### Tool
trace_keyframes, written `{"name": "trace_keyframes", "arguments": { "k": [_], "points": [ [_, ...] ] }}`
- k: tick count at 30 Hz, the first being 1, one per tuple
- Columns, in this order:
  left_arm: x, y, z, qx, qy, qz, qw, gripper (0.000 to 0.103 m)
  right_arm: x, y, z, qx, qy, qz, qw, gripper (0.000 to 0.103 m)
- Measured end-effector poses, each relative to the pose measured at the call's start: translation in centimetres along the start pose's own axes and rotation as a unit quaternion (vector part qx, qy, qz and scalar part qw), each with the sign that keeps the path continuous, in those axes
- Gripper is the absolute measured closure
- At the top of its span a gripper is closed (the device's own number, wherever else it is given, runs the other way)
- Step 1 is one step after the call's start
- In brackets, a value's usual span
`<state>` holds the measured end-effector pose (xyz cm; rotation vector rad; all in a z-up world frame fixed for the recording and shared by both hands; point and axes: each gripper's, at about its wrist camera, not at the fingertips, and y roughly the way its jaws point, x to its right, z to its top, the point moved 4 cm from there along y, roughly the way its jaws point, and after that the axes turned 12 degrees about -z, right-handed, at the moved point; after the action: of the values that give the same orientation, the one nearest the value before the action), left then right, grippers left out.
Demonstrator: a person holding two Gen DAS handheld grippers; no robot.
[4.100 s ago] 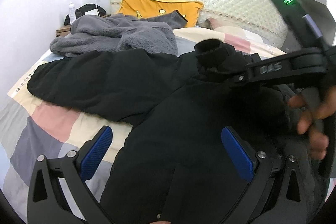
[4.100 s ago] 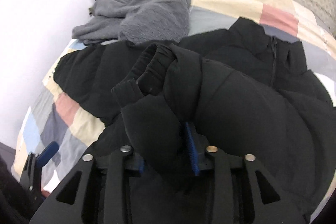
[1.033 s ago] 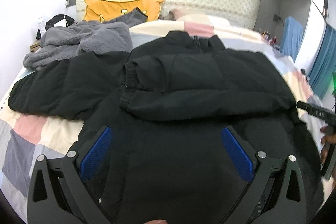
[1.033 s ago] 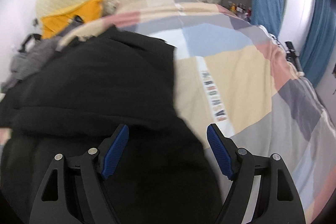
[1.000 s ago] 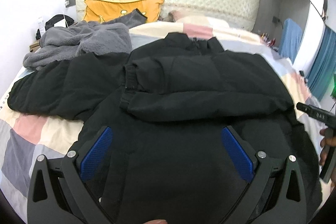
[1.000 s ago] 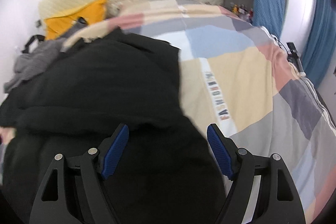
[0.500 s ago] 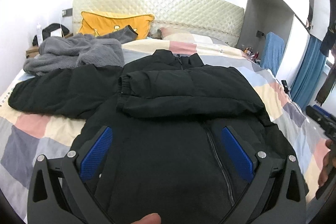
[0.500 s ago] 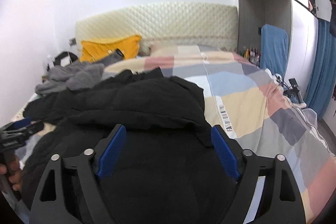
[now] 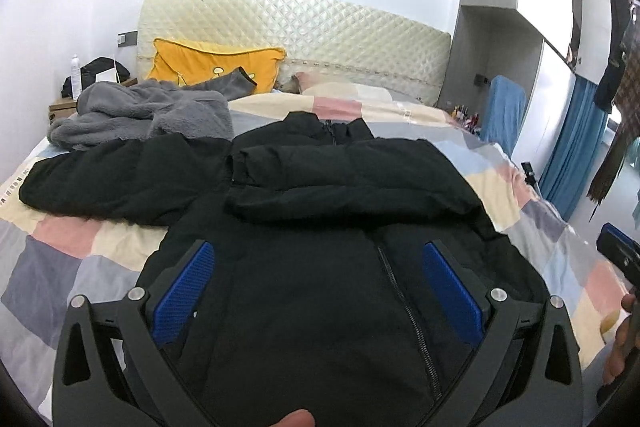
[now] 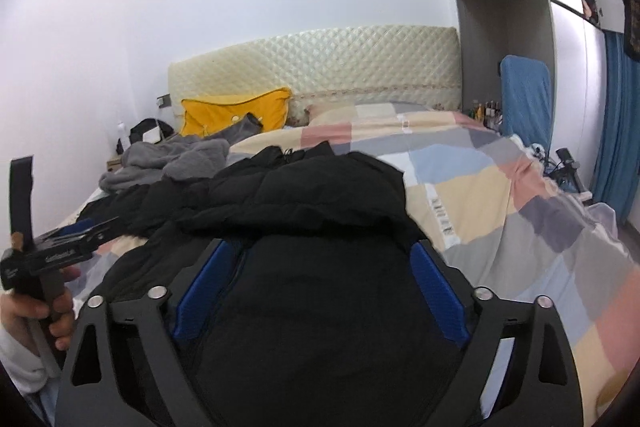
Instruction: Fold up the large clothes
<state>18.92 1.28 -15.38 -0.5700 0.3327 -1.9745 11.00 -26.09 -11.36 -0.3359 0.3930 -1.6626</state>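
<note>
I see the bed (image 9: 72, 247) with the black jacket (image 9: 320, 227) lying on it, one sleeve folded across its chest. Behind the jacket lies a grey fleece (image 9: 140, 115). My left tool (image 9: 318, 287) and right tool (image 10: 320, 285) hover above the jacket, both spread, holding nothing

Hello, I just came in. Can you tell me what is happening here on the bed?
A person holds a two-finger gripper in each hand and is folding a black puffer jacket that lies on the patchwork bedcover. One sleeve is folded across the chest; the other sleeve lies stretched out to the side. The left gripper and right gripper both hover above the jacket with jaws open, holding nothing. A grey fleece garment and a yellow pillow lie near the headboard.
</note>
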Motion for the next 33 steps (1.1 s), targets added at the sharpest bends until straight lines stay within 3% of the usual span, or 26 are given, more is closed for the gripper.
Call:
{"name": "trace_keyframes", "arguments": {
  "k": [7,17,25,29,33],
  "points": [
    [0.2,0.2,0.4,-0.003,0.027,0.025,0.9993,0.000,-1.2,0.8,-0.4,0.018,-0.024,-0.006,1.000,0.007],
    [-4.4,-1.8,5.2,-0.006,-0.024,0.029,0.9993,0.000,-0.7,1.8,-0.4,0.025,-0.005,-0.015,1.000,0.006],
    [-10.3,-6.3,12.9,0.010,0.012,0.099,0.9950,0.000,-1.0,1.8,-0.5,0.029,-0.003,-0.022,0.999,0.006],
    [-14.9,-7.8,15.1,0.005,-0.013,0.127,0.9919,0.000,-1.0,2.4,-0.9,0.018,0.002,-0.026,0.999,0.006],
    [-20.0,-8.6,15.2,-0.012,-0.052,0.141,0.9886,0.000,-1.2,3.0,-1.2,0.008,0.001,-0.032,0.999,0.006]
  ]
}}
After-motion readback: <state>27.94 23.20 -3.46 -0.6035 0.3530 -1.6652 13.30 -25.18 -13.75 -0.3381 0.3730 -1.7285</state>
